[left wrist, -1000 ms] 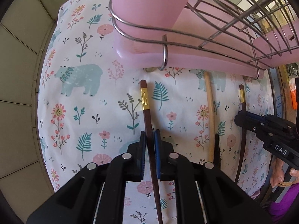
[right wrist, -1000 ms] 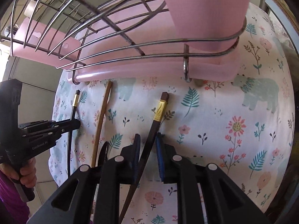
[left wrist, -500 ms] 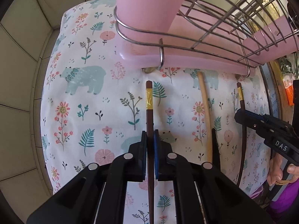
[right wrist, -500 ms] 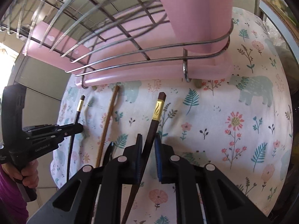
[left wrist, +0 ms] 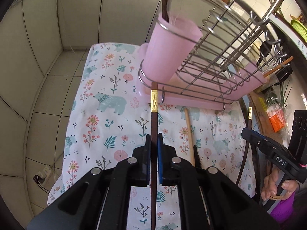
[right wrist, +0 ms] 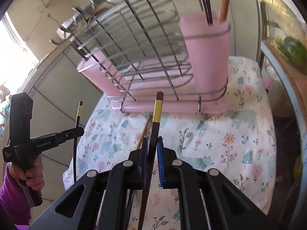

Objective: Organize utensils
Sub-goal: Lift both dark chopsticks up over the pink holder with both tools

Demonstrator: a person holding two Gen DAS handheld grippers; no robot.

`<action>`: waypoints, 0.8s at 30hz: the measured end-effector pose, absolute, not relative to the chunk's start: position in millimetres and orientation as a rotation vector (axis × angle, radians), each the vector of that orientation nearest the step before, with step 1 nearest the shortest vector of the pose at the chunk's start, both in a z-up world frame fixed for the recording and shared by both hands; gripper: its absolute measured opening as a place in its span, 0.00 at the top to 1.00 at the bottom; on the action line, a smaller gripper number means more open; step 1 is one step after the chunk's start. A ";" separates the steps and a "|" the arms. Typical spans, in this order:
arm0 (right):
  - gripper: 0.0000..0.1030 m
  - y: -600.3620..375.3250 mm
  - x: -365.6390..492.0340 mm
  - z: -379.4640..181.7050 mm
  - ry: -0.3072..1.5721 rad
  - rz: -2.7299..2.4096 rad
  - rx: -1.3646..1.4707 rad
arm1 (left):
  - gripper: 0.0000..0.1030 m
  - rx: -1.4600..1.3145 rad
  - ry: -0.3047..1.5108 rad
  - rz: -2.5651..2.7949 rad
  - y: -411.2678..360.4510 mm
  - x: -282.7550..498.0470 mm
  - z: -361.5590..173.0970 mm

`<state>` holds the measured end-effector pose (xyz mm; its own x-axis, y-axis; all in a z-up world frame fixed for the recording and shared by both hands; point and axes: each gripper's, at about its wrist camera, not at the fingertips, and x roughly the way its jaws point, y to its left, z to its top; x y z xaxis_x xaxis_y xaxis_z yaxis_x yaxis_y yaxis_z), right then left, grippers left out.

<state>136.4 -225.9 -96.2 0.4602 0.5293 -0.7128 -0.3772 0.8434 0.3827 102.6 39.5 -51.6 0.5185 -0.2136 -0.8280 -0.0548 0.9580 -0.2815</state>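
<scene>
My left gripper (left wrist: pixel 153 140) is shut on a dark brown chopstick (left wrist: pixel 153 122) with a gold band, held above the floral cloth. My right gripper (right wrist: pixel 152 143) is shut on a matching dark chopstick (right wrist: pixel 156 122), also lifted. Each gripper shows in the other's view, the right one (left wrist: pixel 247 132) and the left one (right wrist: pixel 80 130), each with its chopstick. A pink utensil cup (left wrist: pixel 168 51) hangs on the wire dish rack (left wrist: pixel 220 61) with a dark stick in it. A second pink cup (right wrist: pixel 209 57) holds a spoon and a wooden stick. A light wooden chopstick (left wrist: pixel 189 132) lies on the cloth.
The rack stands in a pink drip tray (left wrist: pixel 193 101) on a floral cloth (left wrist: pixel 107 118) over a small table. Tiled wall and floor lie to the left (left wrist: pixel 38 57). Shelves with packets and greenery stand at the right (left wrist: pixel 276 117).
Both grippers have risen and lifted their chopsticks off the cloth. The rack and pink cups now appear lower and farther, with the cup tops in sight.
</scene>
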 end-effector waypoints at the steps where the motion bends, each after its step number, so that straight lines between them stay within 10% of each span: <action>1: 0.92 -228.0 135.4 -91.3 0.919 0.561 0.179 | 0.95 -0.293 1.007 -0.100 43.2 100.8 -48.4; 24: 0.94 -245.9 118.9 11.2 0.597 0.538 0.187 | 0.95 -0.344 0.694 -0.169 44.9 82.3 42.2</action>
